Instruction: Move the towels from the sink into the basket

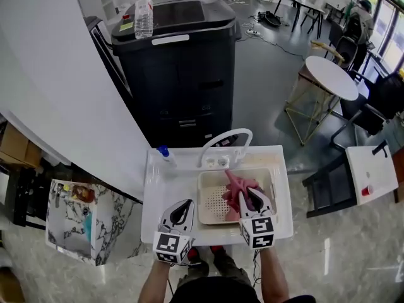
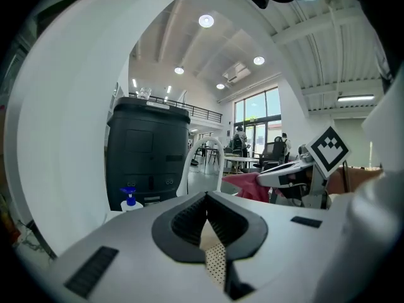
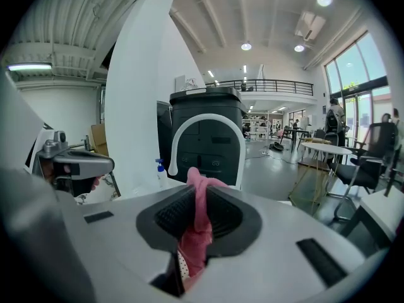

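mid-transfer, by the look of it. right gripper (image 3: 200,201): fingers pinched tight on a pink towel (image 1: 232,185), bunched up and trailing down over the beige perforated tub (image 1: 211,206) inside the white sink (image 1: 158,188). cannot tell whether that tub is the basket, nor whether the pink heap is one towel or several. left gripper (image 2: 206,202): fingers closed, nothing between them, over the sink's front rim beside the tub. left to do: carry, release, check for leftovers.

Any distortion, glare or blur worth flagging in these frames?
Head view: sharp, evenly lit, fisheye curving the tall white wall. Left gripper view: black vignette, round ceiling lamps blown out. Right gripper view: same vignette, pink cloth towel crisp.
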A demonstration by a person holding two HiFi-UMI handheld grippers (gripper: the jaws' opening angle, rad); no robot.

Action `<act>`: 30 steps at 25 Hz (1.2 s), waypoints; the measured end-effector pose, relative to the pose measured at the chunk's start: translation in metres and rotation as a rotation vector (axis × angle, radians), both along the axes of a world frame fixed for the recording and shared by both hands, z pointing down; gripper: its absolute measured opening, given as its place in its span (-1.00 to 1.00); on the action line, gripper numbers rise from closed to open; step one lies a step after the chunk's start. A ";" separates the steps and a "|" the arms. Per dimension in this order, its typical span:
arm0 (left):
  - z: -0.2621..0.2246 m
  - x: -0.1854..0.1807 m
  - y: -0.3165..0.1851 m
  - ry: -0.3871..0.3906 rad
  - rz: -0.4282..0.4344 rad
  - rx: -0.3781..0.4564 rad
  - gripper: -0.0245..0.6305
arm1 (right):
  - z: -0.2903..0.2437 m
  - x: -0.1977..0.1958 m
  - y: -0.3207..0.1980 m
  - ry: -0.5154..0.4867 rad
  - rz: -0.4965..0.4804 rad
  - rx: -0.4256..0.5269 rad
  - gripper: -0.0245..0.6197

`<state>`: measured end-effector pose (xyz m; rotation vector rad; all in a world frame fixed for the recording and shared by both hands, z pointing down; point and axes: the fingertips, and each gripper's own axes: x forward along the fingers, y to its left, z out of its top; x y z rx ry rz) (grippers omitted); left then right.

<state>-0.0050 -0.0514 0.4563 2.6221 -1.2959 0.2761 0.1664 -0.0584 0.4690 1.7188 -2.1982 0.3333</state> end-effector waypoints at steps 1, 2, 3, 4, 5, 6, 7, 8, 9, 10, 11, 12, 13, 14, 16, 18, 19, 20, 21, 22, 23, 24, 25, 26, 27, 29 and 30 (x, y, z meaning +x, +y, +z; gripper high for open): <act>0.003 0.002 0.000 -0.002 0.001 -0.005 -0.90 | 0.003 0.002 0.000 -0.001 0.000 -0.006 -0.70; 0.005 0.004 -0.001 -0.005 0.001 -0.010 -0.90 | 0.006 0.003 -0.001 -0.003 0.000 -0.011 -0.70; 0.008 0.006 -0.001 -0.008 0.000 -0.016 -0.90 | 0.009 0.004 -0.001 -0.005 -0.001 -0.016 -0.70; 0.011 0.007 -0.001 -0.011 0.000 -0.021 -0.90 | 0.013 0.004 -0.002 -0.009 -0.003 -0.021 -0.70; 0.013 0.008 -0.001 -0.013 -0.002 -0.027 -0.90 | 0.016 0.004 -0.002 -0.012 -0.006 -0.026 -0.70; 0.016 0.010 -0.002 -0.014 -0.004 -0.031 -0.90 | 0.019 0.004 -0.003 -0.015 -0.010 -0.032 -0.70; 0.018 0.011 -0.002 -0.016 -0.007 -0.036 -0.90 | 0.022 0.004 -0.003 -0.018 -0.015 -0.037 -0.70; 0.021 0.011 -0.002 -0.017 -0.011 -0.040 -0.90 | 0.025 0.003 -0.004 -0.021 -0.021 -0.042 -0.70; 0.023 0.012 -0.003 -0.019 -0.015 -0.045 -0.90 | 0.028 0.003 -0.005 -0.023 -0.027 -0.047 -0.70; 0.025 0.012 -0.003 -0.021 -0.019 -0.050 -0.90 | 0.031 0.001 -0.006 -0.025 -0.034 -0.052 -0.70; 0.027 0.012 -0.004 -0.023 -0.023 -0.054 -0.90 | 0.033 0.000 -0.007 -0.026 -0.040 -0.057 -0.70; 0.029 0.011 -0.004 -0.024 -0.028 -0.059 -0.90 | 0.036 -0.001 -0.009 -0.027 -0.047 -0.062 -0.70; 0.031 0.011 -0.005 -0.026 -0.033 -0.064 -0.90 | 0.038 -0.003 -0.010 -0.028 -0.054 -0.067 -0.70; 0.033 0.010 -0.005 -0.028 -0.039 -0.069 -0.90 | 0.041 -0.004 -0.012 -0.029 -0.062 -0.073 -0.70; 0.037 0.007 -0.006 -0.033 -0.052 -0.077 -0.90 | 0.046 -0.008 -0.014 -0.030 -0.078 -0.084 -0.70; 0.041 0.004 -0.007 -0.036 -0.065 -0.083 -0.90 | 0.052 -0.012 -0.016 -0.035 -0.092 -0.095 -0.70; 0.043 0.003 -0.008 -0.038 -0.071 -0.086 -0.90 | 0.056 -0.014 -0.017 -0.037 -0.099 -0.100 -0.70; 0.046 0.002 -0.008 -0.040 -0.077 -0.090 -0.90 | 0.059 -0.015 -0.017 -0.040 -0.106 -0.106 -0.70; 0.048 0.000 -0.008 -0.043 -0.083 -0.095 -0.90 | 0.063 -0.018 -0.017 -0.043 -0.114 -0.113 -0.70; 0.051 -0.002 -0.007 -0.045 -0.089 -0.101 -0.90 | 0.067 -0.020 -0.017 -0.046 -0.122 -0.120 -0.70; 0.054 -0.004 -0.006 -0.046 -0.096 -0.107 -0.90 | 0.071 -0.023 -0.017 -0.049 -0.130 -0.128 -0.70; 0.057 -0.006 -0.004 -0.047 -0.103 -0.115 -0.90 | 0.075 -0.026 -0.016 -0.051 -0.137 -0.137 -0.70; 0.060 -0.009 -0.003 -0.046 -0.110 -0.123 -0.90 | 0.080 -0.029 -0.015 -0.054 -0.144 -0.148 -0.70; 0.064 -0.012 -0.001 -0.046 -0.118 -0.132 -0.90 | 0.084 -0.032 -0.014 -0.056 -0.150 -0.159 -0.70; 0.067 -0.015 0.001 -0.046 -0.125 -0.141 -0.90 | 0.088 -0.035 -0.013 -0.057 -0.157 -0.169 -0.70; 0.075 -0.018 0.003 -0.049 -0.134 -0.156 -0.90 | 0.096 -0.040 -0.012 -0.060 -0.172 -0.184 -0.70; 0.078 -0.019 0.003 -0.051 -0.136 -0.163 -0.90 | 0.100 -0.043 -0.013 -0.062 -0.179 -0.190 -0.70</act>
